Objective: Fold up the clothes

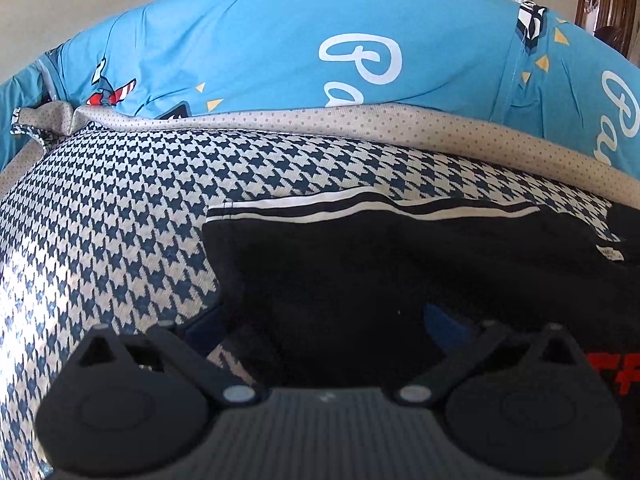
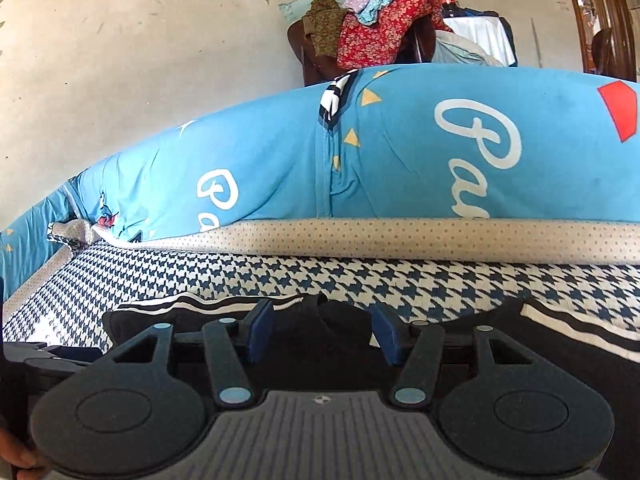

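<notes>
- Looking past your right gripper (image 2: pixel 320 334), you see its blue pads (image 2: pixel 260 330) standing apart with dark cloth bunched between them; whether they actually pinch it is not clear, so count this grip as uncertain.
- Your left gripper (image 1: pixel 320 344) sits low over the garment (image 1: pixel 360 272); its fingertips are lost against the black cloth, so you cannot tell whether it is open or closed.
- The garment, black with white stripes (image 1: pixel 320 210) along its far edge and red lettering (image 1: pixel 612 376) at the right, lies spread across the houndstooth cover (image 1: pixel 120 208), directly under both tools.
- Its far edge looks fairly straight in the left view, but at the right it is rumpled, with a label (image 1: pixel 610 254) showing.
- Judging by this, you are early to midway: the piece is laid out and perhaps partly doubled, yet no neat, compact fold shows.
- Beyond it lie a dotted band (image 2: pixel 400 238) and a blue pillow (image 2: pixel 400 152), both clear of the work.
- Farther off, a heap of clothes (image 2: pixel 372 28) on a chair suggests more remains.
</notes>
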